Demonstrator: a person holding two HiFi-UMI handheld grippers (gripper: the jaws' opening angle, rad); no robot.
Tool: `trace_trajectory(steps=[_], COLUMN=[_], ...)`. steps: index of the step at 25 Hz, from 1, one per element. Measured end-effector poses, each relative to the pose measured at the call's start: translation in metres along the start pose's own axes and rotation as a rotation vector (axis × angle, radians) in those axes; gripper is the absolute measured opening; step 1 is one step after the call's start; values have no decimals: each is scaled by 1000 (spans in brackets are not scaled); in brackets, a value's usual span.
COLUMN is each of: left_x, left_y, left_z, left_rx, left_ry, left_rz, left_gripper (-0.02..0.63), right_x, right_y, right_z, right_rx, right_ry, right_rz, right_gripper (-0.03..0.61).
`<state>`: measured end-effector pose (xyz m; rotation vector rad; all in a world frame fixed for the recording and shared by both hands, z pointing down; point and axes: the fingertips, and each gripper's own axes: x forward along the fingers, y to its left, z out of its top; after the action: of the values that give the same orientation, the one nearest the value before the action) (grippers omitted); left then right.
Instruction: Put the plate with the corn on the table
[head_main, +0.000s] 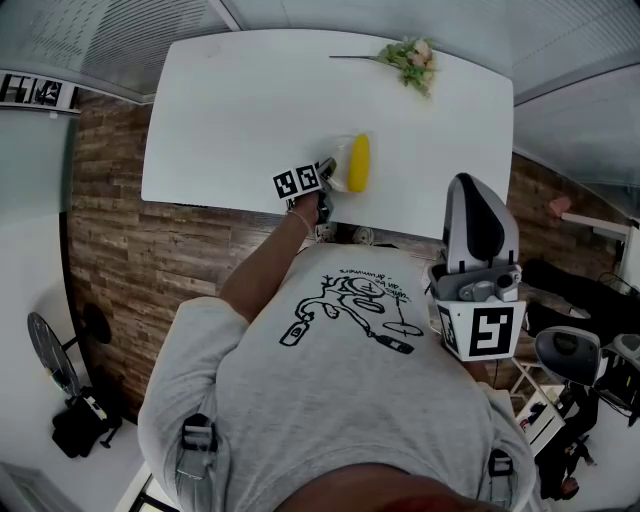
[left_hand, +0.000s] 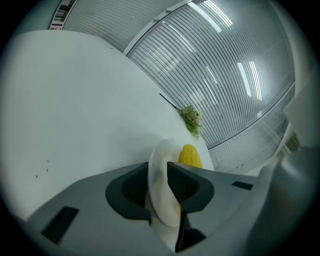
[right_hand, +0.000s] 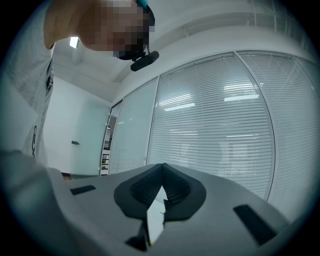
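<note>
A yellow corn cob (head_main: 358, 162) lies on a small white plate (head_main: 340, 176) near the front edge of the white table (head_main: 240, 110). My left gripper (head_main: 327, 172) is shut on the plate's near rim. In the left gripper view the plate (left_hand: 161, 170) stands edge-on, clamped by the left gripper (left_hand: 165, 187), with the corn (left_hand: 190, 156) just beyond. Whether the plate rests on the table, I cannot tell. My right gripper (head_main: 472, 200) is held by the person's right side, off the table. The right gripper (right_hand: 161, 172) is shut with nothing in it and faces window blinds.
A green flower sprig (head_main: 410, 60) lies at the table's far right, also seen as the sprig (left_hand: 191, 119) past the corn. Wood floor surrounds the table. A floor fan (head_main: 50, 355) stands at the left, and chairs (head_main: 570, 350) stand at the right.
</note>
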<state>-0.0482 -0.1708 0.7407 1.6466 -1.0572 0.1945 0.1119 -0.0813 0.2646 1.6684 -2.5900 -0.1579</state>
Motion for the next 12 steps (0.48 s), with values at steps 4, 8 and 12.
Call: trace_trajectory(steps=[4,8,12], left_x=[-1,-2,-1], left_y=[1,3,6], left_z=[0,1,3], left_rx=[22,18,19], left_ry=[4,4,1], left_rz=[13,15,30], left_gripper=[100,100,100], right_x=[-1,1,1], right_y=[0,1,0], right_z=[0,0,-2], right_rx=[1,2,4], right_ry=[-2,-2,-3], right_rz=[-2,-2,0], right_gripper=[6,6,6])
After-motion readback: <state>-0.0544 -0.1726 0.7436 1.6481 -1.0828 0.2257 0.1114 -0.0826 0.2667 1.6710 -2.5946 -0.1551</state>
